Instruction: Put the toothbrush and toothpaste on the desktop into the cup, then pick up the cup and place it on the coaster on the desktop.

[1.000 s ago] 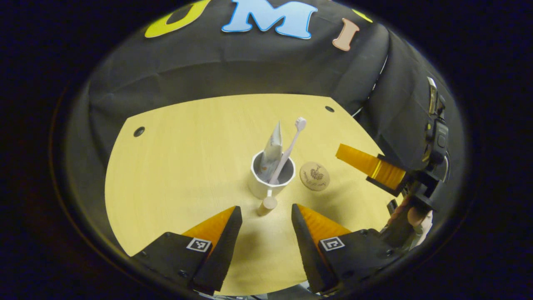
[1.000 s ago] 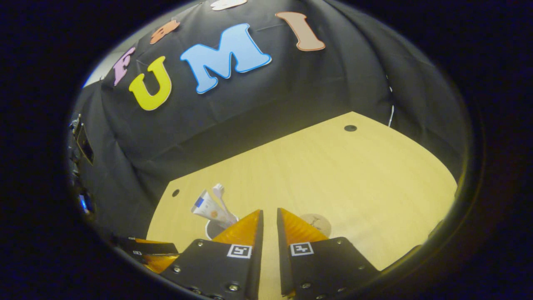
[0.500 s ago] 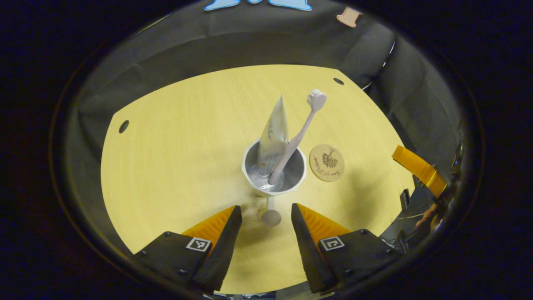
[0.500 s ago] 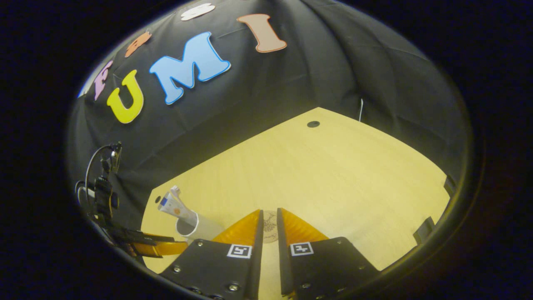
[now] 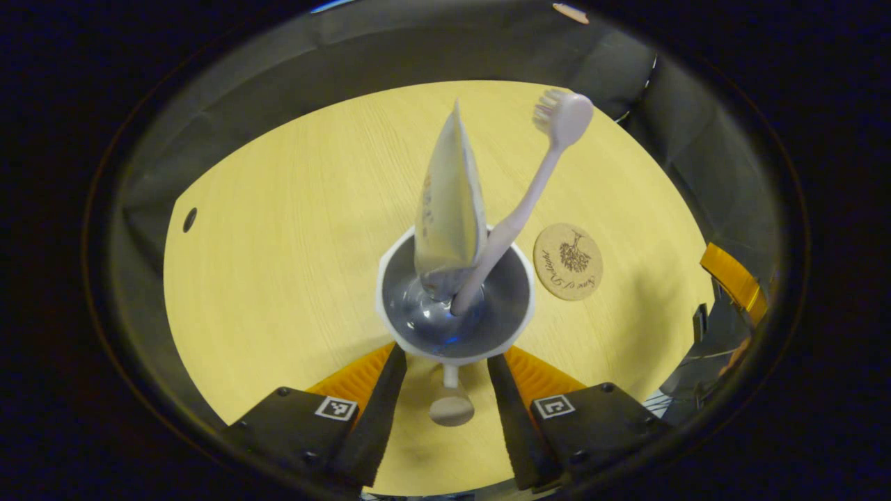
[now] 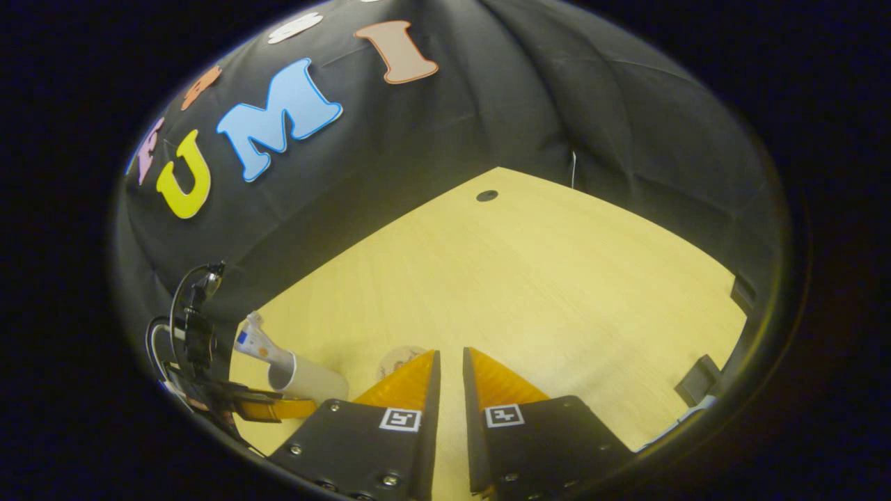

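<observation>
In the left gripper view, I am spreading my left claw (image 5: 441, 362) around the cup's (image 5: 456, 306) handle, ready to lift; toothpaste (image 5: 449, 209) and toothbrush (image 5: 518, 212) are standing inside it. The coaster (image 5: 569, 261) is lying just right, unobstructed.

In the right gripper view, I am keeping my right claw (image 6: 449, 369) pressed nearly together, empty, clear of the cup (image 6: 306, 379) at its left.

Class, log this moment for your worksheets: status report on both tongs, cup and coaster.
Left tongs open, straddling cup handle. Right tongs shut, empty. Toothbrush, toothpaste in cup; coaster alongside, unobstructed.
</observation>
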Available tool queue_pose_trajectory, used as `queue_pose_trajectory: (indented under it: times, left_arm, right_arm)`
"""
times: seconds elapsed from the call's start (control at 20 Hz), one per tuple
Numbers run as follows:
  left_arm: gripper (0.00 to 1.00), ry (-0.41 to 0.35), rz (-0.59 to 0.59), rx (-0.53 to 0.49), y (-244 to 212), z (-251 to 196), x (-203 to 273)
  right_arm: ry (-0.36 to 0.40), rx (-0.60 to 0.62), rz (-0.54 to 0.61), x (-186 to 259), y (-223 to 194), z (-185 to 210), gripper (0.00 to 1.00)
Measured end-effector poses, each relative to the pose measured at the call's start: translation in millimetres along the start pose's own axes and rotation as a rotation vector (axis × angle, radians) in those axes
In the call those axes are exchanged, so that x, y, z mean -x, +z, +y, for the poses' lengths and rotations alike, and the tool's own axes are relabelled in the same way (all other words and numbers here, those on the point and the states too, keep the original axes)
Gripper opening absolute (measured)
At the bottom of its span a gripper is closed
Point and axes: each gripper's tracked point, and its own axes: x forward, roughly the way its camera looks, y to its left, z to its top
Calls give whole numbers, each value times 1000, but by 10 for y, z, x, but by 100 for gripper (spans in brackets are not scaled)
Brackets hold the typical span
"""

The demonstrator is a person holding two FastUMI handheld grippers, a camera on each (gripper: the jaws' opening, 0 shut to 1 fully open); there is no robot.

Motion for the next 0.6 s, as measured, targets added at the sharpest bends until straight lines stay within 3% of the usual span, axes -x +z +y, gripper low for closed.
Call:
queue_pose_trajectory:
  times: [0.15,0.2,0.6]
  left_arm:
    - [50,1,19,-1,-30,-26,-34]
    - [35,-1,15,-13,-17,-26,-53]
    - [31,-9,-10,-34,-82,-69,-34]
  right_arm:
    - [-1,7,19,-12,-42,-24,19]
    - [-2,7,24,-27,-56,-8,19]
    - [-5,2,36,-34,-43,-14,19]
